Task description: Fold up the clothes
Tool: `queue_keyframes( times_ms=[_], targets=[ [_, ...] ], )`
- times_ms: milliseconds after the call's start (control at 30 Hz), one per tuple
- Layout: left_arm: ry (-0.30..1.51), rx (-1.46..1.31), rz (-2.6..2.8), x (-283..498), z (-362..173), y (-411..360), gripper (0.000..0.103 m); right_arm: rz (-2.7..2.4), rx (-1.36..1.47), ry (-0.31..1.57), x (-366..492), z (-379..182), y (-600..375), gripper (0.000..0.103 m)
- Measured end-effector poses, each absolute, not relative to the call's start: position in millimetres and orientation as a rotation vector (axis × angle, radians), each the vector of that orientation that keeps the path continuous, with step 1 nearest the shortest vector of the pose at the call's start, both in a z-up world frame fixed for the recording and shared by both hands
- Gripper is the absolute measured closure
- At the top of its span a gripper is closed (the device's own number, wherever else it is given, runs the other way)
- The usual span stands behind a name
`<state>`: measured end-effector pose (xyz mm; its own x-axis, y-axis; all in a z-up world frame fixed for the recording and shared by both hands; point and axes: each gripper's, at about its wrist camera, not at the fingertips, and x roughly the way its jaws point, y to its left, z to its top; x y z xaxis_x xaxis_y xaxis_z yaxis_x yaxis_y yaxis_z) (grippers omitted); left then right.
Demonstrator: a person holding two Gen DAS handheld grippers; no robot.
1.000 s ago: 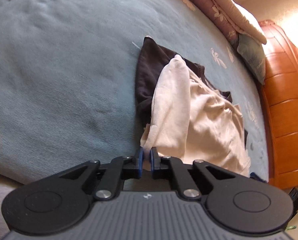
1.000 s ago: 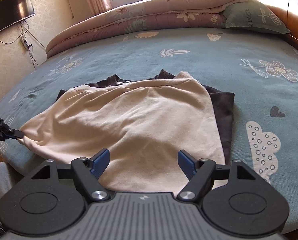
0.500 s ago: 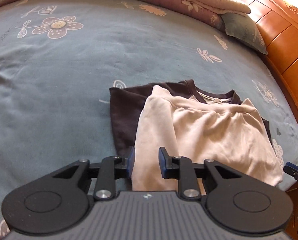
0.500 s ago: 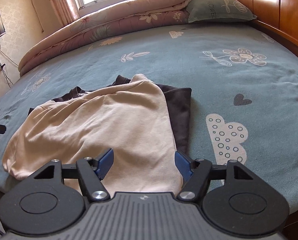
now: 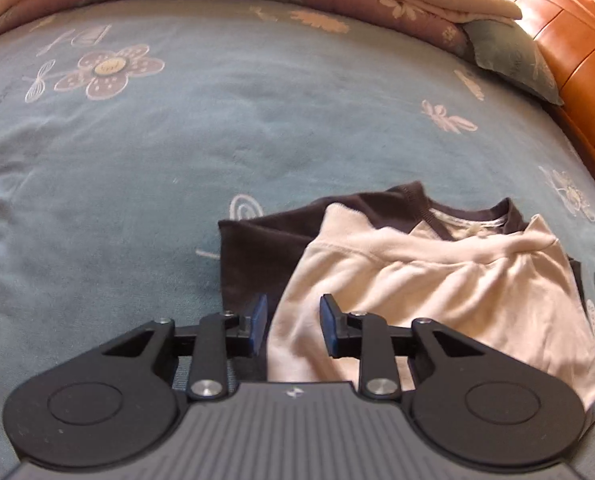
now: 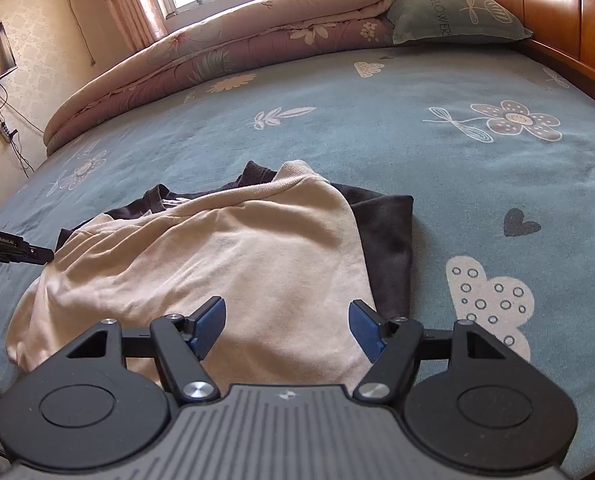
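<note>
We see a cream sweatshirt point(image 6: 225, 264) of soft, thick knit lying in loose rumples on top of a dark brown garment point(image 6: 389, 240), whose ribbed collar and flat edge show past the cream cloth. Both lie near the front edge of a bed point(image 6: 437, 152) covered in a teal, finely ribbed sheet printed with pale flowers, clouds and a dark heart. Along the far side runs a rolled, padded quilt point(image 6: 225, 52) in mauve and beige with a leaf print, and a teal pillow point(image 6: 453, 12) leans by the glossy orange-brown wooden headboard point(image 6: 557, 8).

Our left hand-held gripper point(image 5: 291, 322) tilts steeply down over the near left part of the clothes. Its jaws have just been opening; they stand partly apart and released, the blue pads clear of the cloth, with the cream sweatshirt's left edge seen between them and the dark garment just beside the left pad. In the right wrist view its black tip point(image 6: 15, 250) reaches in from the left, just beside the sweatshirt's edge; we cannot tell whether it touches.

Our right hand-held gripper point(image 6: 287, 326) angles down over the near right part of the pile. Its jaws stand wide and released, framing the cream sweatshirt's lower hem, gripping nothing.
</note>
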<state>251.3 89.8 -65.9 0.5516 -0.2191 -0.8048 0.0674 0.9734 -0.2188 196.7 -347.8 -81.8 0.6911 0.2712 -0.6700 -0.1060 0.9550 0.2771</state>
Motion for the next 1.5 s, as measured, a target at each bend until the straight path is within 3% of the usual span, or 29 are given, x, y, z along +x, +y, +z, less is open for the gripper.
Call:
queue_keyframes(
  times_ms=[100, 333, 367, 533, 633, 767, 1000, 1033, 1067, 1133, 1200, 1500],
  targets=[
    [0.972, -0.191, -0.258, 251.3, -64.9, 69.5, 0.063, 0.263, 0.251, 0.77, 213.0, -80.1, -339.7, 0.028],
    [1.023, -0.212, -0.218, 263.3, -96.4, 52.7, 0.063, 0.31, 0.295, 0.853, 261.2, -113.0, -322.6, 0.026],
    [1.021, -0.22, -0.212, 263.1, -97.3, 54.3, 0.063, 0.276, 0.24, 0.852, 261.5, -118.7, -324.6, 0.033],
    [0.949, -0.276, -0.146, 255.7, -78.9, 71.7, 0.055, 0.112, 0.118, 0.864, 259.3, -115.8, -342.8, 0.034],
    [0.906, -0.315, -0.115, 247.6, -67.6, 78.5, 0.048, 0.11, 0.105, 0.833, 252.7, -97.1, -335.5, 0.032],
    [0.938, -0.355, -0.107, 238.6, -65.0, 75.4, 0.044, 0.291, 0.09, 0.803, 246.8, -82.0, -289.8, 0.022],
    [0.967, -0.41, -0.177, 225.6, -70.0, 72.0, 0.035, 0.232, -0.165, 0.857, 257.8, -113.6, -240.4, 0.018],
    [0.971, -0.426, -0.183, 225.4, -73.9, 73.7, 0.035, 0.199, -0.157, 0.863, 256.8, -117.6, -252.6, 0.008],
    [0.978, -0.444, -0.183, 226.1, -80.1, 76.6, 0.035, 0.169, -0.127, 0.87, 255.2, -120.6, -269.3, 0.006],
    [1.004, -0.466, -0.137, 228.7, -94.8, 83.8, 0.032, 0.16, -0.015, 0.891, 251.2, -123.7, -304.4, 0.004],
    [1.027, -0.452, -0.03, 229.9, -107.1, 91.4, 0.036, 0.156, -0.008, 0.893, 246.5, -121.3, -314.0, 0.004],
    [0.935, -0.538, -0.142, 225.1, -79.1, 97.7, 0.03, 0.289, -0.134, 0.786, 244.8, -82.7, -241.3, 0.004]
  ],
)
